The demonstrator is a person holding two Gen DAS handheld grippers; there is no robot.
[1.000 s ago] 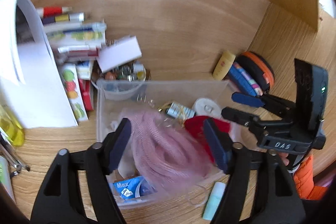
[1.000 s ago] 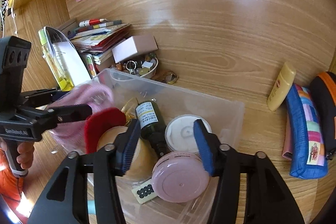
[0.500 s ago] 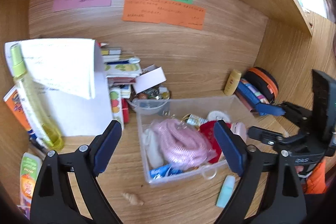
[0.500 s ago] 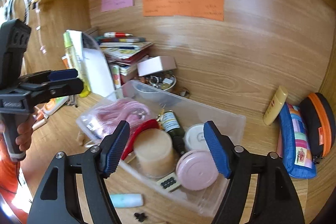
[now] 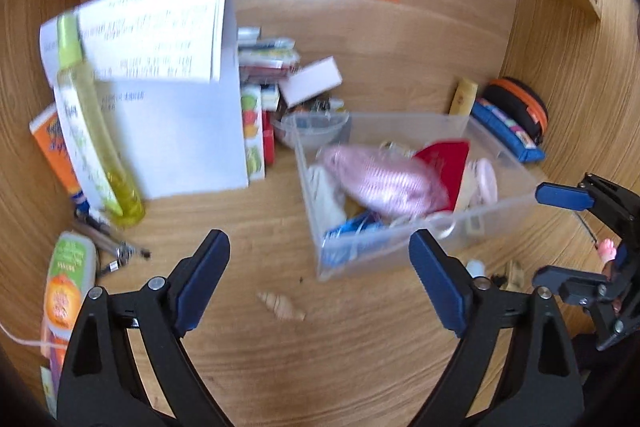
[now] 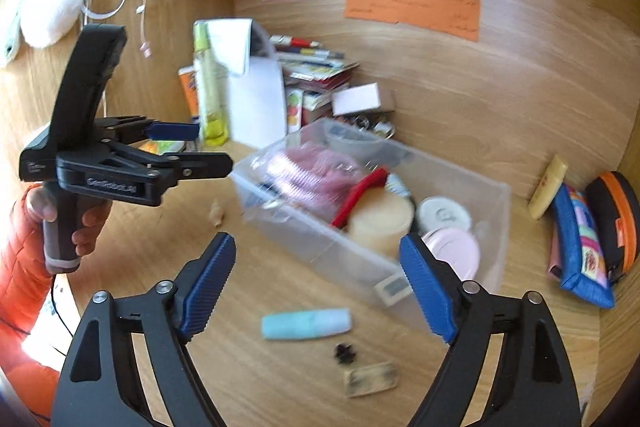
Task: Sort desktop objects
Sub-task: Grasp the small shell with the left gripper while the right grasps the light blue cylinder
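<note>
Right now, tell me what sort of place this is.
Probably a home study desk set in a wooden alcove: coloured paper notes stuck on the back panel, stacked books and pencil cases, plus a clear plastic bin of odds and ends.

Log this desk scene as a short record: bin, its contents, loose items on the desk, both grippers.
bin: clear plastic bin on the wooden desk
contents: pink mesh bundle, red item, pink round lid, beige cylinder
loose on the desk: light blue tube, small shell
left gripper: open, nothing between its fingers
right gripper: opening, nothing held
</note>
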